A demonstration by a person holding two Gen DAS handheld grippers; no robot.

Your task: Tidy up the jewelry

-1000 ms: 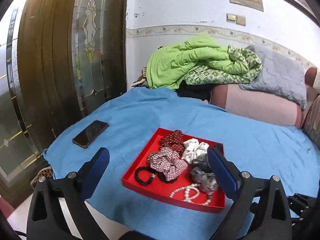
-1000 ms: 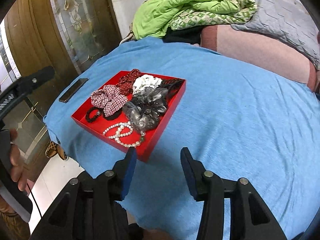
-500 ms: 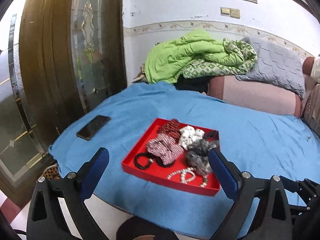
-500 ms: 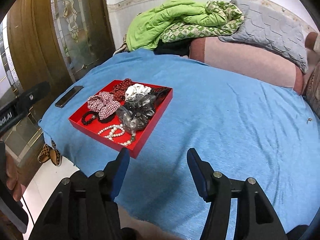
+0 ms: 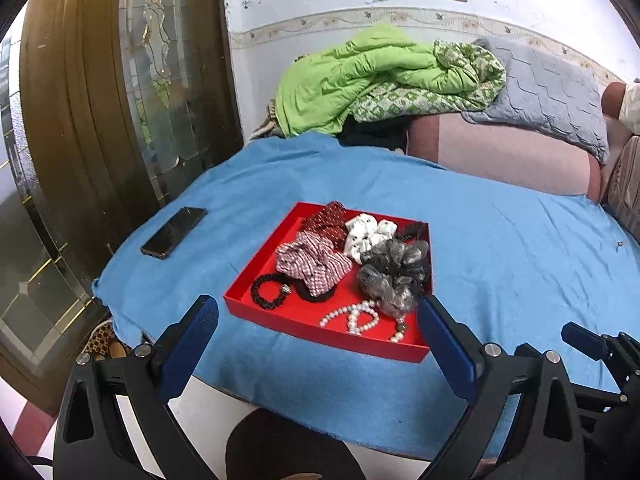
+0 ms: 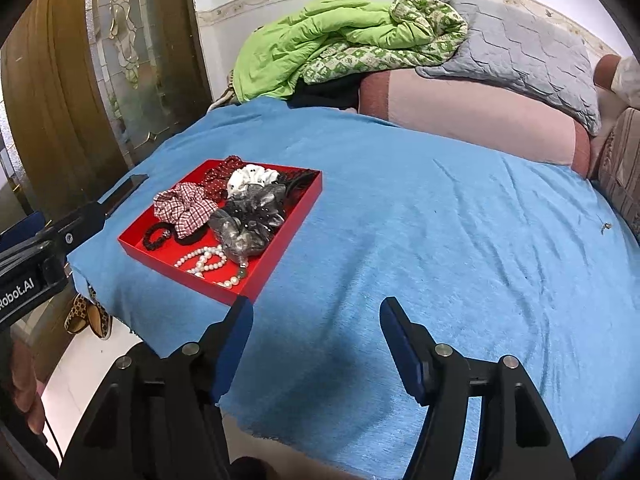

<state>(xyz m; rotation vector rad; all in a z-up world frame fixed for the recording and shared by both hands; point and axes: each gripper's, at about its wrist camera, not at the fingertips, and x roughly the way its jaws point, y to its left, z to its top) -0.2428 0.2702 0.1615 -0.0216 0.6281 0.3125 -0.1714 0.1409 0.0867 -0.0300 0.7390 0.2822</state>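
A red tray sits near the front left corner of a blue-covered table. It holds a pearl bracelet, a black bead bracelet, a red-checked scrunchie, a grey scrunchie, a white scrunchie and a dark red one. My left gripper is open and empty, in front of the tray. My right gripper is open and empty, to the tray's right.
A black phone lies on the blue cloth left of the tray. A wooden glass-paned door stands at left. Green bedding and a grey pillow lie behind. Sandals are on the floor.
Both grippers have drawn back from the table and away from the tray, so the tray looks smaller. Both stayed open and empty. Nothing in the tray moved.
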